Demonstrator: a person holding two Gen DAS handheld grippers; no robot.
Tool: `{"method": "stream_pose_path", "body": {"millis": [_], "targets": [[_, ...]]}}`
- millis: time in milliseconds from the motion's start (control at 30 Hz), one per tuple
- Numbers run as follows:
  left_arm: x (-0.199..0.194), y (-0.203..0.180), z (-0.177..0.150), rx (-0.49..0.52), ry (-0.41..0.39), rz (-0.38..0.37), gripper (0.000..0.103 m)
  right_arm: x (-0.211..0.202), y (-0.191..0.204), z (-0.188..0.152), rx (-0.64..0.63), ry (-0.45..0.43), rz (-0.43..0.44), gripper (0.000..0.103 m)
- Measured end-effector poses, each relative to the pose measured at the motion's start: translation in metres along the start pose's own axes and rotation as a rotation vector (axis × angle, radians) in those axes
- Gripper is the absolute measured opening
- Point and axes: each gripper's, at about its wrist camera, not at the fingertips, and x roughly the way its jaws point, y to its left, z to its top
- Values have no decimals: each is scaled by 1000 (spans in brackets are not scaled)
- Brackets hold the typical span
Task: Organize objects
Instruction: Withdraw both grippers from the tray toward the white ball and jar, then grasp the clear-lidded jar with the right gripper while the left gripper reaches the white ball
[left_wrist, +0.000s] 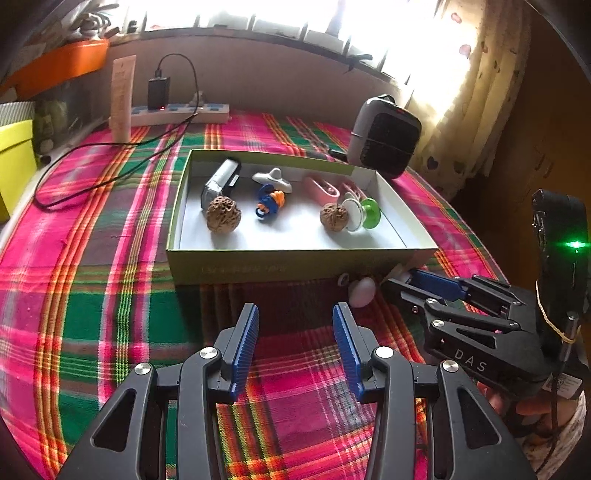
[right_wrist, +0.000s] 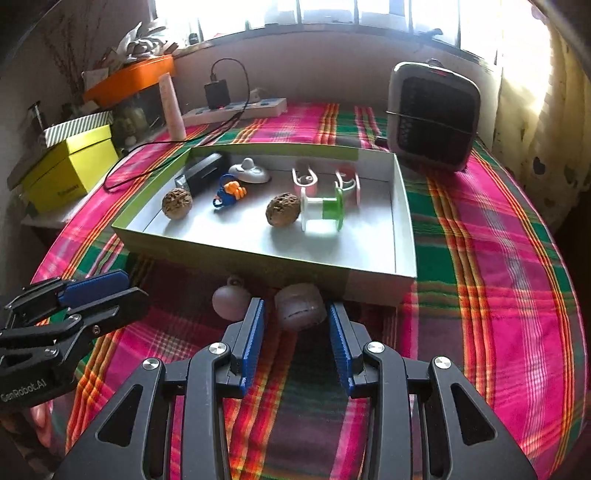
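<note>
Reaching with right gripper (right_wrist: 297, 314), jaws partly apart around the round lump (right_wrist: 300, 307), not clamped. Left gripper (left_wrist: 295, 321) empty. Next, probably: close, lift into box (right_wrist: 402, 218).

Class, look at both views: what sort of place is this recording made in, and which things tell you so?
Most likely a room in a home: a table under a plaid cloth by a curtained window, with a power strip and a small heater beside it.
</note>
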Motion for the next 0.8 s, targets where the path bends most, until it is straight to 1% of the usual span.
{"method": "stream_pose_path", "body": {"millis": [267,600,667,700,800], "targets": [[6,-1,-2,-6,21,12,41,8,-8,1,19,19,0,36],[12,-8,-3,-6,37,28,41,8,-14,2,31,14,41,36],[13,-11,-3,-7,37,27,41,8,-14,1,23,14,40,34],[14,-13,-2,-5,37,26,41,7,-15,1,23,13,43,30],[18,-19,0,7,42,27,41,7,-18,0,29,12,62,29]]}}
